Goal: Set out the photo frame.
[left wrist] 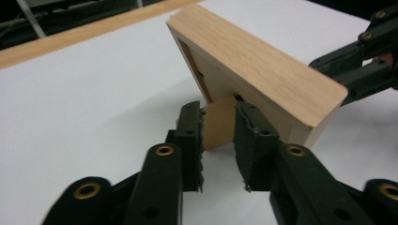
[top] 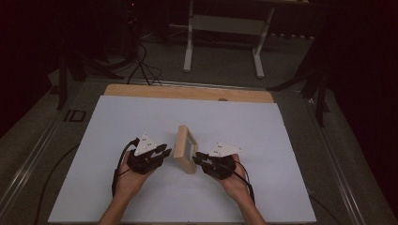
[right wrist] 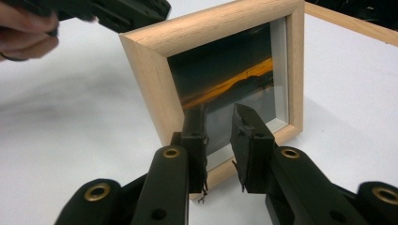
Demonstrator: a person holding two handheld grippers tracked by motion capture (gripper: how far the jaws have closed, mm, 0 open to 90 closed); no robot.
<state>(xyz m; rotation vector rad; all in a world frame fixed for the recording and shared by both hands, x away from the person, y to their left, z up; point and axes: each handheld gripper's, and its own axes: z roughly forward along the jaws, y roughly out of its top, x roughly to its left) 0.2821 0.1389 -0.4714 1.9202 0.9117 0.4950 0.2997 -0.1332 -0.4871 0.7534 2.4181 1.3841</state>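
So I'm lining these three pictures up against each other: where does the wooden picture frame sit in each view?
High view: the picture frame stands on edge at the centre of the white table, between the two grippers.
Left gripper view: its back, upper right, leaning.
Right gripper view: its glazed front, centre, beyond the jaws.
Shared landmark: the table's wooden far edge.

Picture frame point(right wrist: 155, 89): pale unfinished-looking wood, matt, fine grain, glossy glazing over the photo just ahead of the right gripper point(right wrist: 218, 126). Stand flap point(left wrist: 219, 123) between the left gripper point(left wrist: 219, 129) jaws: same light wood. Both grippers: matt black plastic, brass-coloured rivets, rough-edged pads. Table point(top: 141, 117): smooth matt white, wood edge.
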